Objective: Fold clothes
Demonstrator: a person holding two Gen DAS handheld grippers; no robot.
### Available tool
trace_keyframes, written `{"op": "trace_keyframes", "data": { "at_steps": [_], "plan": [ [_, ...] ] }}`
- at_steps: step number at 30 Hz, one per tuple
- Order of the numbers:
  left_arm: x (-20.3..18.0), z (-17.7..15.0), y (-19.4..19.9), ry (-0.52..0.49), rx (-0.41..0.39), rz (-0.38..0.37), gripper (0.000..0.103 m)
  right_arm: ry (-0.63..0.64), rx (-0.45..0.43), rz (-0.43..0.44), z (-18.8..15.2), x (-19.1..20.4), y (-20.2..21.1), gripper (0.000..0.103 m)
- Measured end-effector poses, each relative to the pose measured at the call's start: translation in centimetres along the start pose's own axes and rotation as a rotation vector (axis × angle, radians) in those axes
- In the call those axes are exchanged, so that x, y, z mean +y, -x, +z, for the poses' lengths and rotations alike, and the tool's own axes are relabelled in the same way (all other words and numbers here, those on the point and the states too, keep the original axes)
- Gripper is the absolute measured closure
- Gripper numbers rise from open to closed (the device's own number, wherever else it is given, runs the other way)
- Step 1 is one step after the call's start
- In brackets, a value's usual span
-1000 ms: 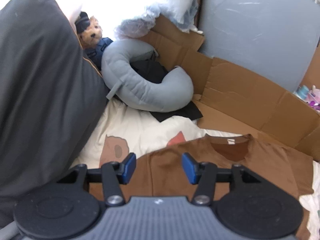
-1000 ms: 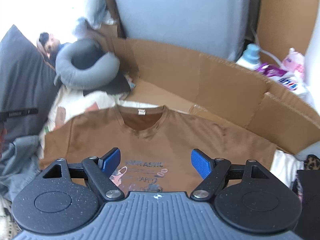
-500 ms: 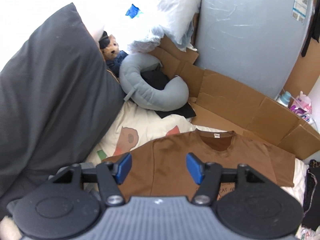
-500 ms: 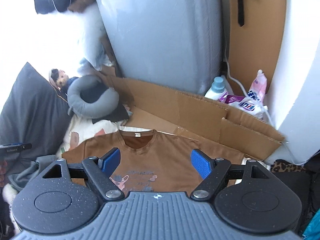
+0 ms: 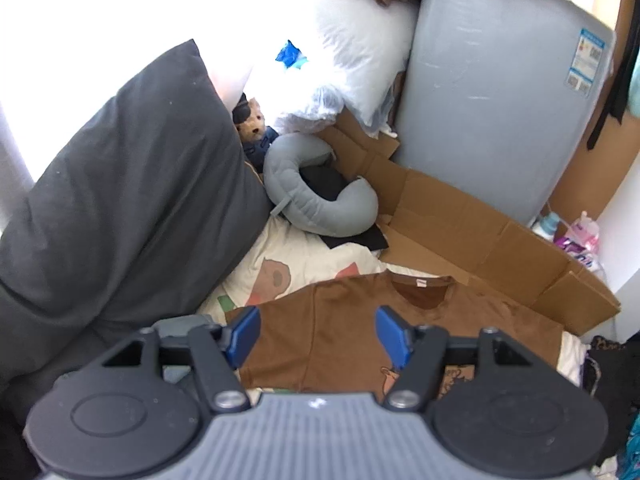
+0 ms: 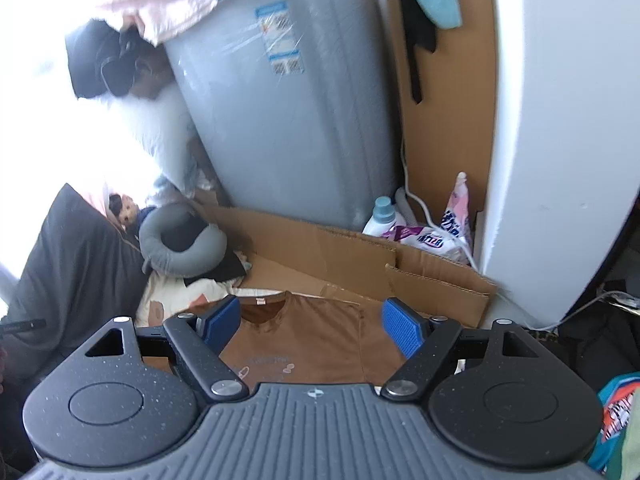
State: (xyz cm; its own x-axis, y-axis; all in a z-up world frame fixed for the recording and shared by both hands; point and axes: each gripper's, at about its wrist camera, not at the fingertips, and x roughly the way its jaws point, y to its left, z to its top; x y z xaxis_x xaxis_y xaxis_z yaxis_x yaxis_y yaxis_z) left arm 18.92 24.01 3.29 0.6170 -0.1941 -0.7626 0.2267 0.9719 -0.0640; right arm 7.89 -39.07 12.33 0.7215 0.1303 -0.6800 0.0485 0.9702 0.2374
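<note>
Below both grippers, a brown T-shirt (image 5: 344,332) lies flat on the bed.
Left gripper (image 5: 316,334) opening, right gripper (image 6: 310,326) wide; neither holds anything.

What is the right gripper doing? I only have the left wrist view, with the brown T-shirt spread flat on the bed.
Observer: The right gripper is open, with nothing between its pads, and hangs above the brown T-shirt.
Operator: What's beside the detergent bottle by the white wall? It's tiny in my view.
Observer: A white cable runs down right behind the detergent bottle.
Operator: Anything on the floor at the far right?
Observer: An orange-and-teal garment lies there, beside the gripper's body.
</note>
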Motion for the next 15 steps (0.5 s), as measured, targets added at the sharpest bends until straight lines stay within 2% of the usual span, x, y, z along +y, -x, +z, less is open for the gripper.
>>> {"op": "trace_keyframes", "data": {
  "at_steps": [6, 9, 15],
  "plan": [
    [0.4, -1.3, 3.2, 0.007, -0.021, -0.048, 0.032, -0.008, -0.018, 0.016, 1.0, -1.7, 5.3, 0.018],
    [0.6, -2.3, 4.4, -0.007, -0.021, -0.042, 0.031, 0.012, -0.035, 0.038, 1.3, -2.3, 7.1, 0.018],
    [1.1, -4.3, 6.5, -0.009, -0.029, -0.048, 0.031, 0.055, -0.024, 0.07, 0.0, -3.6, 8.4, 0.017]
  ]
}}
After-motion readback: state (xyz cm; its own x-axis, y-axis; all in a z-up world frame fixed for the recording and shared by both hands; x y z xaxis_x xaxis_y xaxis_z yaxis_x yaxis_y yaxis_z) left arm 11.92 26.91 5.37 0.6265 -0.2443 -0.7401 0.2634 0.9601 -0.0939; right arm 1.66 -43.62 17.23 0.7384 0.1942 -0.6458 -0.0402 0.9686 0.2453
